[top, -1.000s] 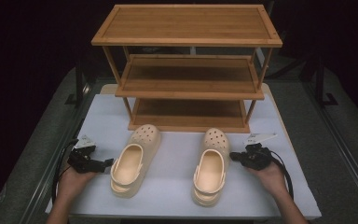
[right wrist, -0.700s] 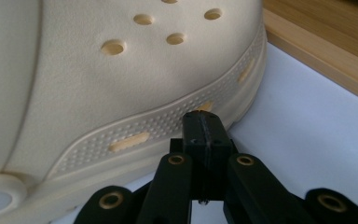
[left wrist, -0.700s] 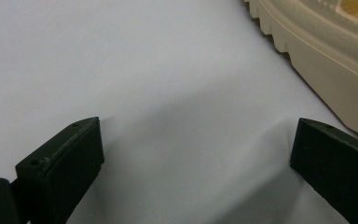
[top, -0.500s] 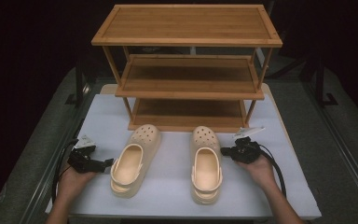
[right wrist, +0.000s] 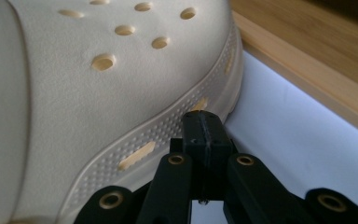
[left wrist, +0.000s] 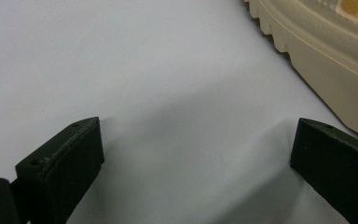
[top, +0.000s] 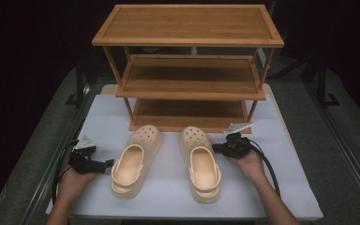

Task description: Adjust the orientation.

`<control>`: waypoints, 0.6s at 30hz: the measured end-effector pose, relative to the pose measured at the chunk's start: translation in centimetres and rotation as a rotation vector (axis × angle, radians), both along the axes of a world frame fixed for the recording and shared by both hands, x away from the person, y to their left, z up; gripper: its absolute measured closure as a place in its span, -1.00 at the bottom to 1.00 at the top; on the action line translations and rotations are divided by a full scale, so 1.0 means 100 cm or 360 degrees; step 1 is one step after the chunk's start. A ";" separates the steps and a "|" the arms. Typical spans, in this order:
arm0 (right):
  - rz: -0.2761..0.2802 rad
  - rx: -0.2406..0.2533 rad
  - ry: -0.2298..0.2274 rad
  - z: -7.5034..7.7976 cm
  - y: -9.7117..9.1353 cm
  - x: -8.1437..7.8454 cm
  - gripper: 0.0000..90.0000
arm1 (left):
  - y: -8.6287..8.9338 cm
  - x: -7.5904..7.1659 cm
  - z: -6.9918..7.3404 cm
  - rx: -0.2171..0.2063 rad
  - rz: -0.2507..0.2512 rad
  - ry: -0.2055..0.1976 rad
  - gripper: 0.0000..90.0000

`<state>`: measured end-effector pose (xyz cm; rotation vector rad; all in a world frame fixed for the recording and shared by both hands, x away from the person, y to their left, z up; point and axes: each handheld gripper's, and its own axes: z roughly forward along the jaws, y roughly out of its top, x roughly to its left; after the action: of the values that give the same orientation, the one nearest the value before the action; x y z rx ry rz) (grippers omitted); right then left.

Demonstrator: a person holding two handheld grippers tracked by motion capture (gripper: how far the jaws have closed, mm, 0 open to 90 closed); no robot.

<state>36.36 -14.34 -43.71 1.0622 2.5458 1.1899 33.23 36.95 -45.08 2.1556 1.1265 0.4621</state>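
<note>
Clogs are being lined up: right gripper [top: 219,148], jaws pressed together, nudges the right clog [top: 200,161] sideways. Next, left gripper [top: 107,164], jaws spread, should reach the left clog [top: 136,159]

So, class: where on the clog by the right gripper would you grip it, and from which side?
Probably the side wall of the right clog at its open foot hole, approached from the right gripper side: one jaw inside, one outside. That rim is thin and upright; the toe is broad and rounded.
</note>
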 end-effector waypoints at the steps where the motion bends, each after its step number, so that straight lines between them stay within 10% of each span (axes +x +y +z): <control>1: 0.0013 -0.0004 0.0000 0.000 0.004 0.003 1.00 | 0.000 0.000 0.000 0.0000 0.0000 0.0000 -0.96; 18: 0.0102 -0.0002 -0.0004 0.002 0.048 0.015 1.00 | 0.000 0.000 0.000 -0.0001 0.0000 0.0001 -0.96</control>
<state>37.90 -9.54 -43.49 0.9854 2.5964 1.2037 33.23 36.95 -45.08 2.1553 1.1265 0.4613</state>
